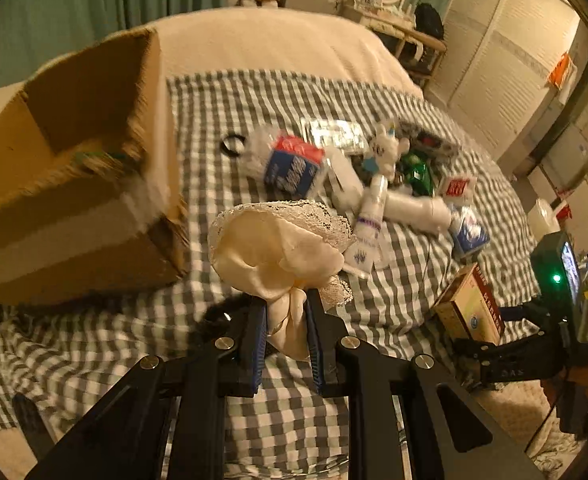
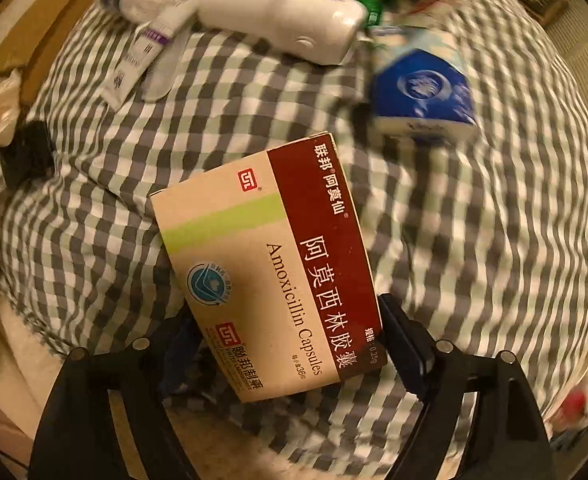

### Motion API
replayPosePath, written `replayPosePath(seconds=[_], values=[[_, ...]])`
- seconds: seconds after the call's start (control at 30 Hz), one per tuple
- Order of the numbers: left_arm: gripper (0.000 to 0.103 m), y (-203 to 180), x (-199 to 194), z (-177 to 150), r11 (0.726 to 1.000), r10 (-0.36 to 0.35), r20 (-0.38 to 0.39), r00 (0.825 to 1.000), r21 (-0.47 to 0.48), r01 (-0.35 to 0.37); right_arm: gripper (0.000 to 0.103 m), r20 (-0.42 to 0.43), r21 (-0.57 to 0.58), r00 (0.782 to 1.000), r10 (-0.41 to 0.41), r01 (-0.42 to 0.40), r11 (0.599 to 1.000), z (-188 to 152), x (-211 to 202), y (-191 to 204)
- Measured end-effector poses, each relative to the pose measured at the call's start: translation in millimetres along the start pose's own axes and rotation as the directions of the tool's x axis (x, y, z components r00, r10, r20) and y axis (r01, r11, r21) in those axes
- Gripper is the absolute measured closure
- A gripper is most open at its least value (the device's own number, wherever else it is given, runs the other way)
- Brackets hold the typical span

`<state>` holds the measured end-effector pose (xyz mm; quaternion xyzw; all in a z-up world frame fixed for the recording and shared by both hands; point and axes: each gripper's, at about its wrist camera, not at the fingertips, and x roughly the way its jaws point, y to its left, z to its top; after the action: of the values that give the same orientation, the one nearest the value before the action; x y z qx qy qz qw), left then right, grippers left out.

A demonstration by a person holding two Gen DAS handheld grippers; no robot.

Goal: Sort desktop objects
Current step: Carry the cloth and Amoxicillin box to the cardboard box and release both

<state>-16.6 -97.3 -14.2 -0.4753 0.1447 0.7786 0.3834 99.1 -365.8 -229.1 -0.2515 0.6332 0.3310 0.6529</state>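
The left gripper (image 1: 285, 312) pinches a cream lace-trimmed cloth (image 1: 277, 248) between its 2 fingers, raised over the checked blanket (image 1: 334, 412). The right gripper (image 2: 289, 344) has its jaws clamped on a box of Amoxicillin capsules (image 2: 269, 264), held above the same blanket. Just left of the cloth sits an open cardboard box (image 1: 73, 184). Farther off lie a white bottle (image 2: 281, 28), a blue packet (image 2: 422, 92) and a white tube (image 1: 368, 228) in a loose pile.

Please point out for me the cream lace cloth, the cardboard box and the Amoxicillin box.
cream lace cloth (image 1: 269, 248): left wrist view, on its satin middle.
cardboard box (image 1: 53, 216): left wrist view, on its outer front wall.
Amoxicillin box (image 2: 269, 264): right wrist view, on its printed top face.
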Motion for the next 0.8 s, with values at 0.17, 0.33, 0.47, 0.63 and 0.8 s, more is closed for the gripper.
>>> replayPosePath(seconds=[0.17, 0.33, 0.47, 0.63, 0.8], values=[[0.084, 7.8, -39.0, 25.0, 1.000, 0.029, 0.095, 0.995, 0.006, -0.030, 0.025, 0.109, -0.034, 0.993, 0.036, -0.033, 0.999, 0.1, -51.3, 20.7], [0.084, 23.4, -101.9, 65.4, 0.997, 0.068, 0.239, 0.969, 0.009, -0.072, 0.083, 0.271, -0.113, 0.960, 0.067, -0.038, 0.993, 15.6, -137.0, 66.3], [0.084, 45.8, -137.2, 84.3, 0.994, 0.110, 0.278, 0.954, -0.009, -0.112, 0.083, 0.311, -0.112, 0.950, 0.017, 0.019, 0.993, 36.5, -163.8, 96.2], [0.084, 64.9, -143.7, 79.0, 0.991, 0.129, 0.238, 0.963, -0.001, -0.132, 0.032, 0.214, -0.036, 0.977, 0.013, -0.005, 0.999, 43.2, -139.5, 91.5], [0.084, 86.0, -120.6, 70.5, 0.993, 0.088, 0.171, 0.981, -0.097, -0.072, 0.030, 0.027, 0.206, 0.989, 0.148, -0.150, 0.967, 29.4, -63.6, 53.6]])
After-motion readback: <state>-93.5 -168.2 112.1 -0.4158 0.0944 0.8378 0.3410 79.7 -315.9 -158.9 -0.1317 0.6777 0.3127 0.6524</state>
